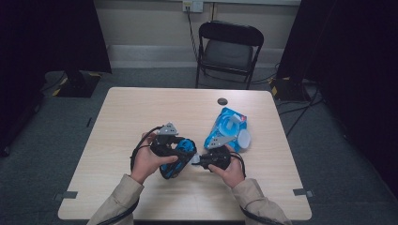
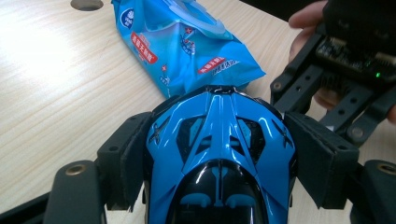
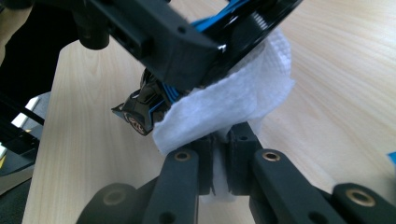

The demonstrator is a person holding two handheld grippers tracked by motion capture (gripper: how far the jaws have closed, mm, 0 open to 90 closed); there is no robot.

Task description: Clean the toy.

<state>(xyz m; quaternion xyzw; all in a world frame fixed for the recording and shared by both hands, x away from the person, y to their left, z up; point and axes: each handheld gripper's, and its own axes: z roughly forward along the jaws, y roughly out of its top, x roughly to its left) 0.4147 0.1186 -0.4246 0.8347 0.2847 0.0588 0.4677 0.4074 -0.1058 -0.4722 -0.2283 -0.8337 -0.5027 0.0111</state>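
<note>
Surface [image 1: 141, 112]: pale wood. Wipes pack [image 1: 228, 126] lies right of centre. Toy car [image 2: 219, 154], blue and black, clamped across its sides in left claw [image 2: 219, 163], long axis running up-frame, tail cut off below. Right claw [image 3: 219, 163] pinches white wipe [image 3: 229, 107] against car's wheel; jaws nearly closed.

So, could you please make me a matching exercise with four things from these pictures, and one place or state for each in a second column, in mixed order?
Things:
1. toy car
2. white wipe
3. wipes pack
4. folding chair

Places or states:
a. stands on the floor beyond the table
b. clamped between the left gripper's jaws
c. lies on the table, touched by no gripper
d. pinched by the right gripper, pressed to the car

Pairs: 1-b, 2-d, 3-c, 4-a
</note>
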